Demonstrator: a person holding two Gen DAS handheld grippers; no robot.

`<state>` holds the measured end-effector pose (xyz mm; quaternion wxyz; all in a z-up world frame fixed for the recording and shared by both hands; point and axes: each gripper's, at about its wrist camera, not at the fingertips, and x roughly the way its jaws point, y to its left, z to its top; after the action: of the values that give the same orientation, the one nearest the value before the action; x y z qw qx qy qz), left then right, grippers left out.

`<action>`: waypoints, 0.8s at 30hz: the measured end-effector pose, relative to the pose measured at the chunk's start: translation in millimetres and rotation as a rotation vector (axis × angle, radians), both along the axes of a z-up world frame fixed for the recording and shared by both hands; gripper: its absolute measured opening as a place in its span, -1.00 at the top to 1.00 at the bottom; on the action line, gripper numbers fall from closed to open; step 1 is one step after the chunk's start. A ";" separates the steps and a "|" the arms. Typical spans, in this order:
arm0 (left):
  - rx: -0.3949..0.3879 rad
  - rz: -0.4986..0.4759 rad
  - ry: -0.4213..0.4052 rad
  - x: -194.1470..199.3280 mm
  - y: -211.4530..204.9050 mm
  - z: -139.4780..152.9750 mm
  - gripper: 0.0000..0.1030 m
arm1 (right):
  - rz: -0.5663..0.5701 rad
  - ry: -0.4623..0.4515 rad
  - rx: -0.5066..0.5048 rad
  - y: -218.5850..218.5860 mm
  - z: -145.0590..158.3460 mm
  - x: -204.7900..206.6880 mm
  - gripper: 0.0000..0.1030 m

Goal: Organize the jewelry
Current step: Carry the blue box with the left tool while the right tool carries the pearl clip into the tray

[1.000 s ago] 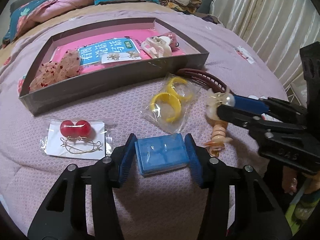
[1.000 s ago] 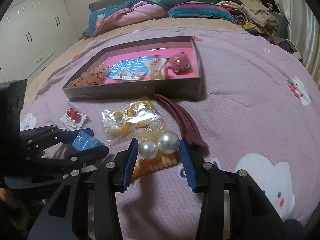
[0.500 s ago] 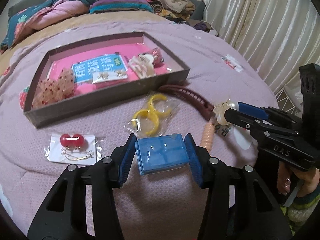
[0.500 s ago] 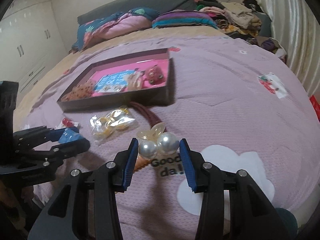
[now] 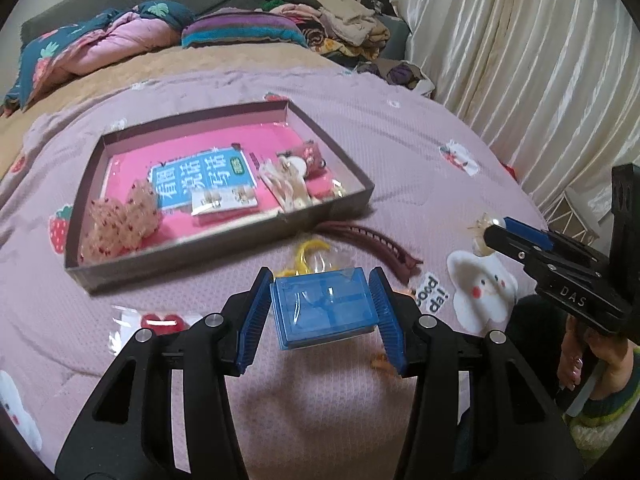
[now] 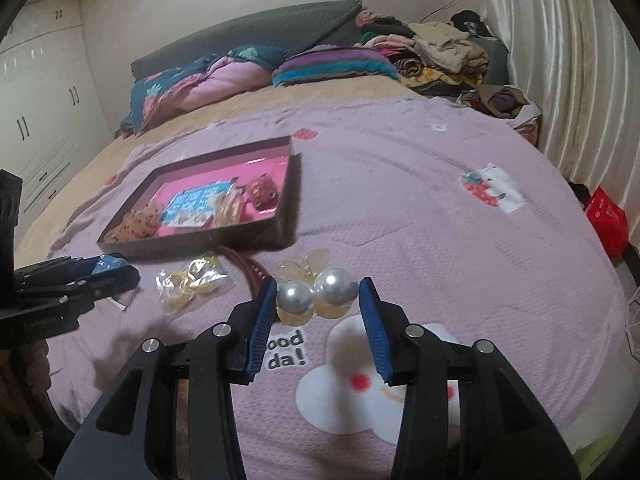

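Note:
My left gripper (image 5: 320,280) is shut on a small blue plastic box (image 5: 324,308), held above the purple bedspread. My right gripper (image 6: 318,292) is shut on a hair clip with two big pearls (image 6: 334,286) and clear petals, also lifted off the bed. A dark tray (image 5: 200,256) with a pink lining lies ahead on the bed, and from the right wrist it shows as the tray (image 6: 192,246) at left of centre. It holds pink scrunchies (image 5: 120,220), an earring card (image 5: 222,200), a cream clip (image 5: 286,188) and a red plush piece (image 5: 312,156).
On the bedspread before the tray lie a bag of yellow hoops (image 6: 192,284), a maroon hair clip (image 5: 376,240) and a red heart earring card (image 5: 162,320). An orange piece (image 5: 380,360) peeks out behind my left finger. Pillows and clothes pile at the headboard, with curtains at right.
Both grippers have risen with their loads. The right one has carried the pearl clip rightward, off the orange clip and over the cloud print. The tray looks farther below.

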<state>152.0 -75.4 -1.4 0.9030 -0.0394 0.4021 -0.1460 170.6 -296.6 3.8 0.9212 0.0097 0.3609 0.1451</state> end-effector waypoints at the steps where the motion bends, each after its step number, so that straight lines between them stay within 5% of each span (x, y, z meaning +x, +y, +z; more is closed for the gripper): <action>1: -0.003 0.002 -0.005 0.9 1.7 2.4 0.20 | -0.006 -0.003 0.003 -2.3 2.3 0.7 0.20; 24: -0.051 0.163 -0.058 51.1 86.1 22.9 0.20 | 0.059 -0.073 -0.003 54.0 41.5 50.8 0.20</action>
<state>203.0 10.7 21.5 0.9219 -0.0906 0.3674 -0.0835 221.4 -242.6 45.3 0.9291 -0.0077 0.3274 0.1718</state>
